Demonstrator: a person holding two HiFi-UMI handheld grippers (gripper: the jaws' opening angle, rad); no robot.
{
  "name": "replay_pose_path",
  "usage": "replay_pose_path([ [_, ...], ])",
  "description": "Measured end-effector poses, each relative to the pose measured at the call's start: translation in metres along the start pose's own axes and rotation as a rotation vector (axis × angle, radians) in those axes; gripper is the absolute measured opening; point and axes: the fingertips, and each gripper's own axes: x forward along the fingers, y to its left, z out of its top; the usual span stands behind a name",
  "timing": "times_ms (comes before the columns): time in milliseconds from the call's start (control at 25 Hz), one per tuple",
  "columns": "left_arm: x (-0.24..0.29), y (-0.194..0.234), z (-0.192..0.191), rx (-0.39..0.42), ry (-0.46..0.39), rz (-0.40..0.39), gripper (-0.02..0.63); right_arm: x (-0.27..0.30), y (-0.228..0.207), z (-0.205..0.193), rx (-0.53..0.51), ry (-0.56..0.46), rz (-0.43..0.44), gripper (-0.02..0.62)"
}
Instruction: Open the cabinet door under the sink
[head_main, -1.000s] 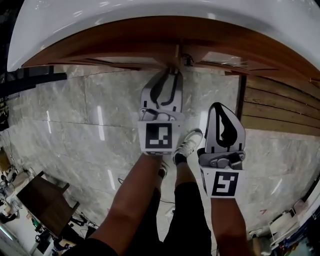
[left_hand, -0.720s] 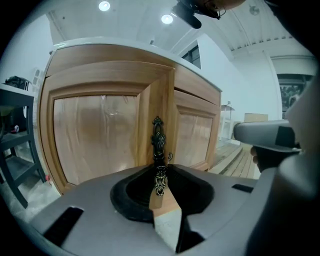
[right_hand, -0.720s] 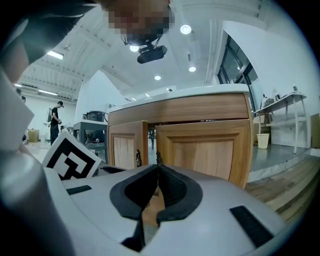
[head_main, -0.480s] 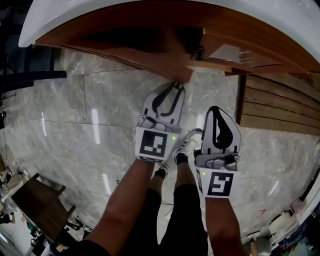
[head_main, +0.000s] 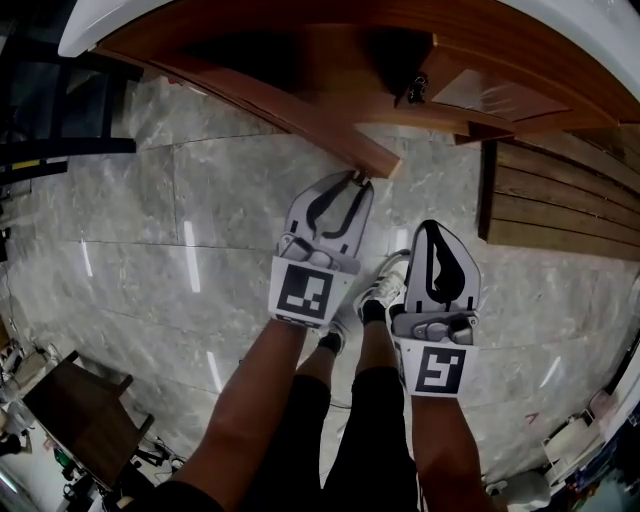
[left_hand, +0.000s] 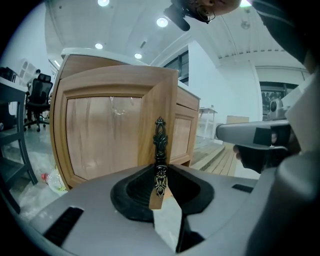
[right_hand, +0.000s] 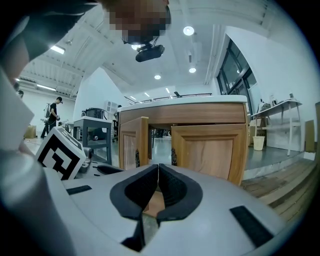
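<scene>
Now left gripper (left_hand: 160, 172) fingers pinch the cabinet door handle (left_hand: 159, 137); right gripper (right_hand: 158, 170) fingers closed, empty.

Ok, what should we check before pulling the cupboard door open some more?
1. Left hand-held gripper shut on the door handle: ok.
2. Left door off its frame: ok, swung partly out.
3. Left door wide open: not ok, only part way.
4. Right hand-held gripper out of the way: ok, shut, empty, apart from the right door.
5. Shoe back from the door's swing: looks ok.
</scene>
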Motion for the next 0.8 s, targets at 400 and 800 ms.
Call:
replay_pose_path([
  [400, -0.051, -0.003, -0.018, 0.085, 0.022, -0.123, 0.097, -0.021, 0.025, -0.01, -0.018, 0.013, 0.01, 0.025],
  [800, -0.097, 0.012, -0.034, 0.098, 0.04, -0.162, 0.097, -0.015, 0.069, -0.008, -0.027, 0.009, 0.091, 0.025],
])
